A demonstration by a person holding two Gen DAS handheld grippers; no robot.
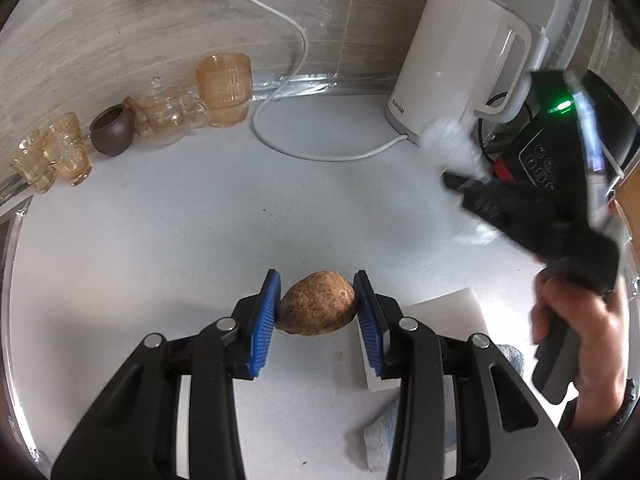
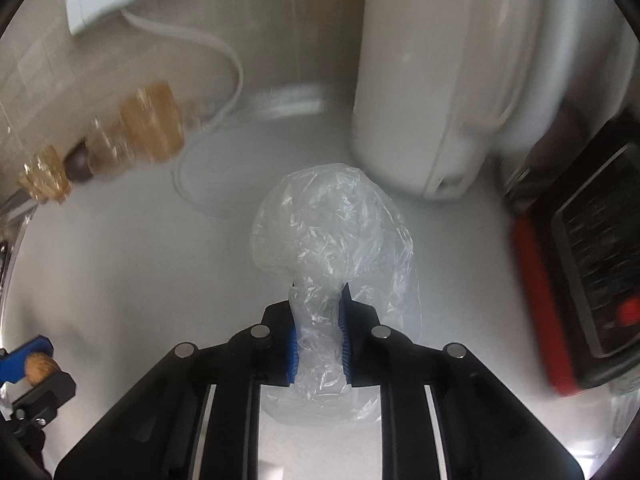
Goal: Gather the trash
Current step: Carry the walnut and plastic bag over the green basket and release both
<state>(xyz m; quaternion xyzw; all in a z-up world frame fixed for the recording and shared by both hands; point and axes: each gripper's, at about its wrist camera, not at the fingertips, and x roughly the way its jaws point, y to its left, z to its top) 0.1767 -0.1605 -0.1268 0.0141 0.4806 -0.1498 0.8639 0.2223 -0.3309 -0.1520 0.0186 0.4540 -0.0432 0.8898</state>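
Crumpled clear plastic (image 2: 328, 240) is pinched between the right gripper's (image 2: 319, 334) blue pads; a brown nut (image 1: 317, 304) sits clamped in the left gripper (image 1: 318, 312).

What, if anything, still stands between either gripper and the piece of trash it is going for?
Nothing visible does. The left gripper is already shut on the brown nut, and the right gripper is shut on the crumpled clear plastic bag.
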